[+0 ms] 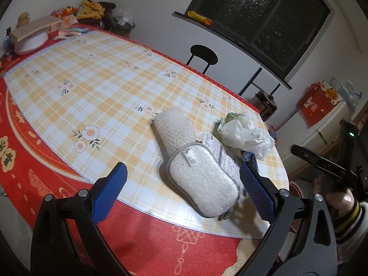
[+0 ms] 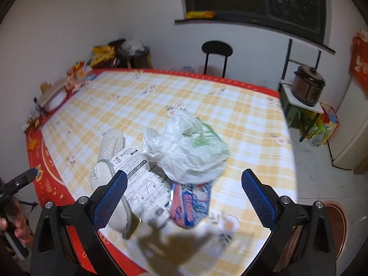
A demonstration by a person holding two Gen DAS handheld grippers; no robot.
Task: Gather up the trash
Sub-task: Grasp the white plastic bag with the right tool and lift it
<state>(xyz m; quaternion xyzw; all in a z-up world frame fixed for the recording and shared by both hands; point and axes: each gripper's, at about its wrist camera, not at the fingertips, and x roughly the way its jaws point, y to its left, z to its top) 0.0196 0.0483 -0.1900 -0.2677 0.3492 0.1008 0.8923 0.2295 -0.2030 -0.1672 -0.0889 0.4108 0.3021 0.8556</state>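
A heap of trash lies near the table's right corner. It holds a white bubble-wrap pouch with grey trim (image 1: 203, 181) (image 2: 108, 179), a roll of bubble wrap (image 1: 173, 130) (image 2: 112, 143), a printed white wrapper (image 1: 220, 155) (image 2: 142, 184), a crumpled white and green plastic bag (image 1: 243, 134) (image 2: 188, 148) and a red and blue snack packet (image 2: 191, 203). My left gripper (image 1: 184, 188) is open, its blue pads on either side of the pouch without touching it. My right gripper (image 2: 184, 197) hangs open above the bag and the packet. The other gripper (image 1: 322, 161) shows at the right edge.
A yellow checked cloth (image 1: 103, 80) over a red mat covers the table. Boxes, a bowl and snack bags (image 1: 69, 20) crowd the far left corner. A black chair (image 2: 217, 53) stands behind the table. A rice cooker (image 2: 308, 85) sits on a stand at the right. A hand (image 2: 20, 227) holds the left gripper.
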